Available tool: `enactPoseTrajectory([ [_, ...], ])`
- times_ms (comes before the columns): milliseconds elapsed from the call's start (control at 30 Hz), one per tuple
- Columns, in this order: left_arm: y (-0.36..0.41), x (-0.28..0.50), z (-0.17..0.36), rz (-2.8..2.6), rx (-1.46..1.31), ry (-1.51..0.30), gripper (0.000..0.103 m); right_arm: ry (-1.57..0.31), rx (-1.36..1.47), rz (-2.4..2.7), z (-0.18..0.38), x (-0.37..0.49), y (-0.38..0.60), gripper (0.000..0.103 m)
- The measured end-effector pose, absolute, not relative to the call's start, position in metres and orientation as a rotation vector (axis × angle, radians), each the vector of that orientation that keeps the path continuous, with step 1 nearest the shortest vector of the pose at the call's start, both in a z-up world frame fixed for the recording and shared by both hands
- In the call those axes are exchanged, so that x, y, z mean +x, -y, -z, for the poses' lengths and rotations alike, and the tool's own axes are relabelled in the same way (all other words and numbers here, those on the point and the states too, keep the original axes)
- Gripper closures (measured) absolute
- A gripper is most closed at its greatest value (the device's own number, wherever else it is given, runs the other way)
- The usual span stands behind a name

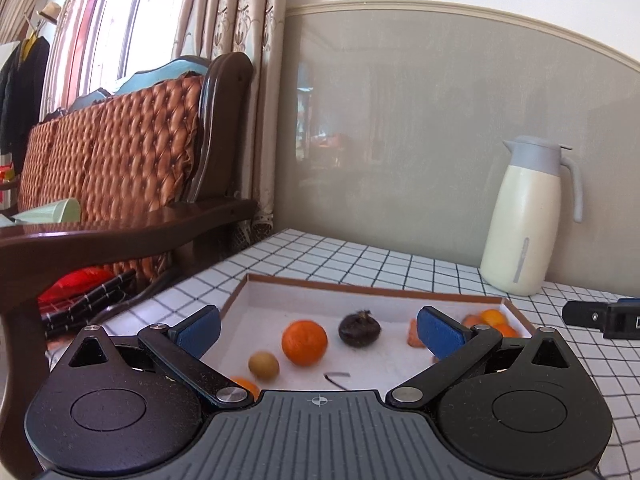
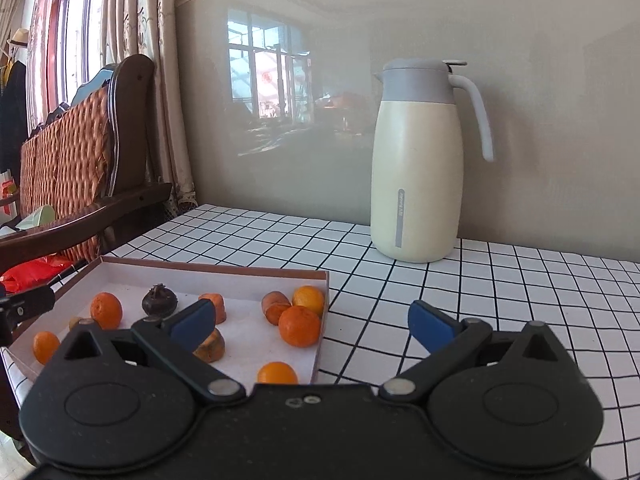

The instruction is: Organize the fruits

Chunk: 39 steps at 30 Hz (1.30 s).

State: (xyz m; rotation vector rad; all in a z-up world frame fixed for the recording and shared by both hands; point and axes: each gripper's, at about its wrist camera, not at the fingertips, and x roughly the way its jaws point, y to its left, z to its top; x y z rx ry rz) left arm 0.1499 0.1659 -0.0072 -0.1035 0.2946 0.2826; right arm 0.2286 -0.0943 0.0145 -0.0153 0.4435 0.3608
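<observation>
A shallow white box (image 1: 256, 294) (image 2: 224, 270) with a brown rim lies on the checked tablecloth. It holds several oranges, among them one (image 1: 304, 343) in the middle and one (image 2: 299, 325) near the right wall. A dark purple fruit (image 1: 359, 328) (image 2: 159, 300) and a small tan fruit (image 1: 263, 365) lie in it too, with carrot-like orange pieces (image 2: 275, 307). My left gripper (image 1: 318, 330) is open and empty over the box. My right gripper (image 2: 312, 324) is open and empty at the box's right rim.
A cream jug (image 1: 526, 216) (image 2: 418, 160) with a grey lid stands at the back by the wall. A wooden sofa (image 1: 132, 152) with orange cushions is left of the table. A small dark bent piece (image 1: 336, 377) lies in the box. The other gripper's tip (image 1: 600, 316) shows at the right.
</observation>
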Motion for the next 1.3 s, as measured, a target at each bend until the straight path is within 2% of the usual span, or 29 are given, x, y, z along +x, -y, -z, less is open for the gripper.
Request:
enactPoseTrajectory([
  [700,-0.088,0.021,-0.025,-0.188,-0.026,-0.286,0.000,-0.389,-0.076,-0.414,-0.065,0.084,0.129,0.006],
  [1100,-0.066,-0.037,-0.016,-0.164,-0.016,-0.242,0.000,-0.374,-0.127,-0.391,-0.043,0.038,0.137,0.006],
  [1300,-0.060,-0.033,-0.008,-0.181,0.009,-0.240,0.000,-0.370,-0.106,-0.368,-0.034,0.033,0.144,0.006],
])
